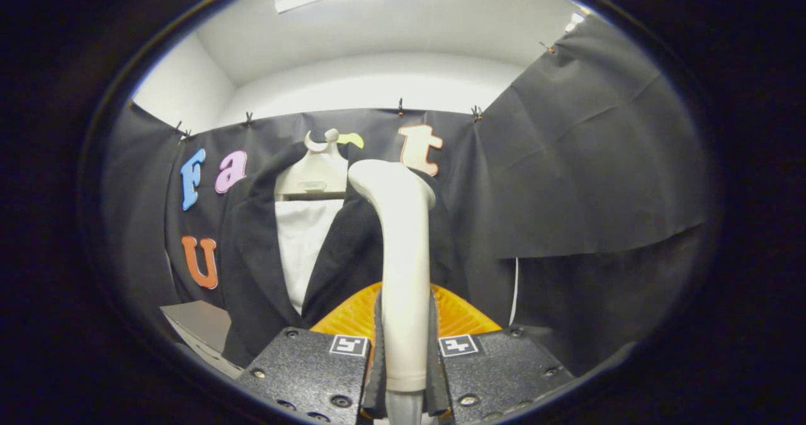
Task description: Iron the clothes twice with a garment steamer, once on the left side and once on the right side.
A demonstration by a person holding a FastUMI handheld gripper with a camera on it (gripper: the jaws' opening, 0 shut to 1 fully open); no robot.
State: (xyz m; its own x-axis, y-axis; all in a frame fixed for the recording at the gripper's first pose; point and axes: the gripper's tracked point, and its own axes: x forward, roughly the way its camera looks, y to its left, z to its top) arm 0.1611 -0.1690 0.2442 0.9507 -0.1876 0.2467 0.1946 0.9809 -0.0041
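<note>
steamer held upright in the fingers, facing a dark jacket on a hanger.

at the left, a grey surface (198,324) shows low beside the jacket's hem. the dark jacket (252,267) hangs on a pale hanger (315,173) against the black cloth wall (585,160), its front open over a white shirt (302,242). the garment steamer (403,267), cream-coloured, stands just in front of the jacket's right side, its rounded head overlapping the right lapel; whether it touches the cloth cannot be told. the gripper (403,356) has both fingers (308,365) closed narrowly on the steamer's handle, one on each side. an orange ribbed piece (463,315) sits behind the handle, just beyond the fingers.
</note>
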